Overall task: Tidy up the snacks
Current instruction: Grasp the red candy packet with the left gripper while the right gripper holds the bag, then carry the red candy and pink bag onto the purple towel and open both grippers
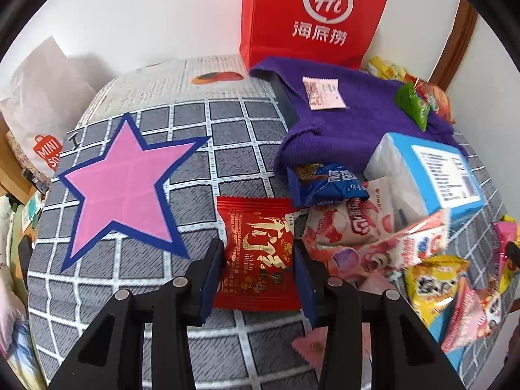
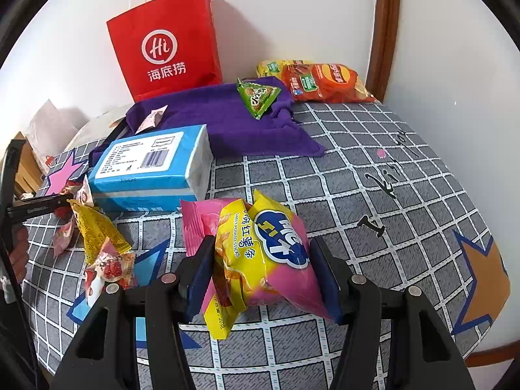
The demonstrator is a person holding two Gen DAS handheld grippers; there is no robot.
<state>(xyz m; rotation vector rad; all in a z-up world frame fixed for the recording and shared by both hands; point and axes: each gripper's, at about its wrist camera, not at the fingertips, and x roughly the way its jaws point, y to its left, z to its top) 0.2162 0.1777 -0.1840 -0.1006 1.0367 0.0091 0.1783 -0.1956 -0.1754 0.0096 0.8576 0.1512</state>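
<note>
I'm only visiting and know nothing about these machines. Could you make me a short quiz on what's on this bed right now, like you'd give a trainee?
1. True or false: the left claw has a red snack packet between its fingers.
2. Which colours are on the sweet potato sticks bag in the right claw? A) green and white B) yellow and pink C) black and orange
3. What does the small green triangular packet lie on?

Key
1. True
2. B
3. The purple towel, in front of the red paper bag.
</note>
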